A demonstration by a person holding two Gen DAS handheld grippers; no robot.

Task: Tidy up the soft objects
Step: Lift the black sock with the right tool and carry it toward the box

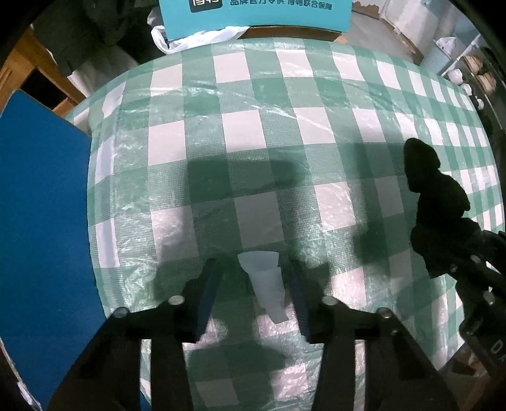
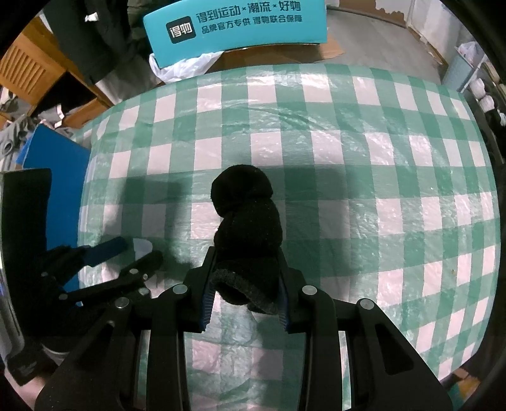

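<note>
A small white soft item [image 1: 265,284], narrow like a folded sock, lies on the green-and-white checked cloth [image 1: 253,126]. My left gripper [image 1: 253,264] points straight down over it, one finger on each side. A gap shows on both sides, so the pads do not press it. In the right wrist view the left gripper [image 2: 132,249] is at the lower left, with the white item [image 2: 141,245] between its fingers. My right gripper [image 2: 246,253] is shut on a rolled black sock [image 2: 243,196], which sticks out past the fingertips above the cloth. In the left wrist view the black sock [image 1: 423,167] is at the right edge.
A blue flat board [image 1: 41,205] lies along the table's left side. Behind the far edge stand a teal printed box [image 2: 234,28] and a white plastic bag [image 2: 183,68]. Wooden furniture [image 2: 28,72] and dark clothes are at the back left.
</note>
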